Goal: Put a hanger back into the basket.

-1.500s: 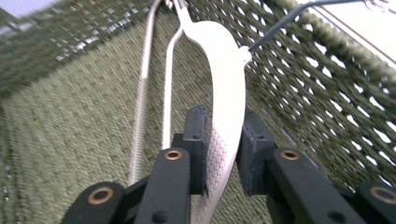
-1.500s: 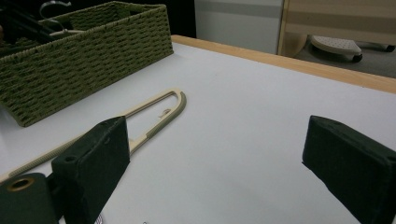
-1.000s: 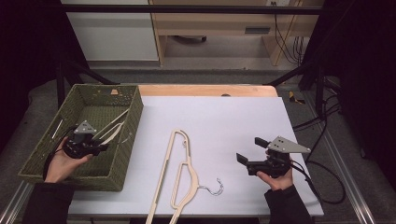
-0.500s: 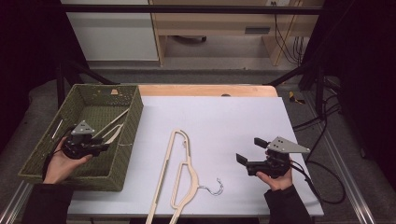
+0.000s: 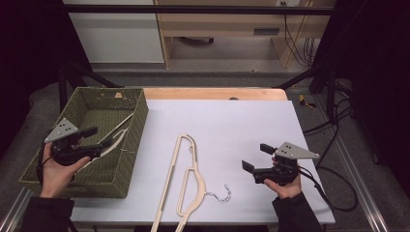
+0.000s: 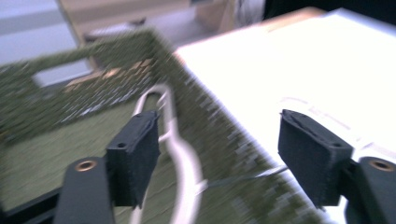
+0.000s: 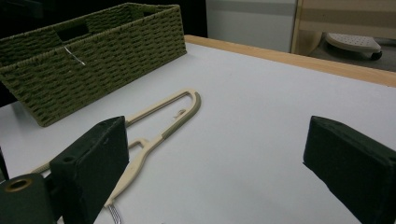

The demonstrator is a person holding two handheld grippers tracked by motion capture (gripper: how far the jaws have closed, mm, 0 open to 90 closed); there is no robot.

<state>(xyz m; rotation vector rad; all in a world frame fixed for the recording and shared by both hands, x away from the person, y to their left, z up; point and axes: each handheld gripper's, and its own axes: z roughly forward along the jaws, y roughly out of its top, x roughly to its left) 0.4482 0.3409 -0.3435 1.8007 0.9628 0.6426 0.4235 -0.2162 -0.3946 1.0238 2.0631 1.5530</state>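
The left gripper (image 5: 92, 140) is over the green woven basket (image 5: 138, 125), near its right wall. Its two black fingers (image 6: 135, 154) stand wide apart, and they have just been opening. Nothing is pinched between them. A cream hanger (image 5: 116, 137) lies in the basket, just under and past these fingers. In the left gripper view, the round end of this hanger (image 6: 156, 95) shows between the two fingers, closer to the left one, and it leans up on the basket wall (image 6: 205, 135). The picture is blurry there, so I cannot tell if the left finger touches the hanger. The pads do not press on it.

The right gripper (image 5: 254, 159) is held low over the white table top (image 5: 232, 121). Its fingers (image 7: 93, 163) are also wide apart, with nothing between them but the bare table. A second cream hanger (image 5: 186, 179) lies flat on the table, well to the left of these fingers in the high view. In the right gripper view, this hanger (image 7: 163, 116) runs away from the left finger toward the basket (image 7: 93, 60). Its thin metal hook (image 5: 221, 194) curls on the table near the right gripper's fingers, but it does not touch them.

The two grippers are well apart, with the table hanger lying between them.
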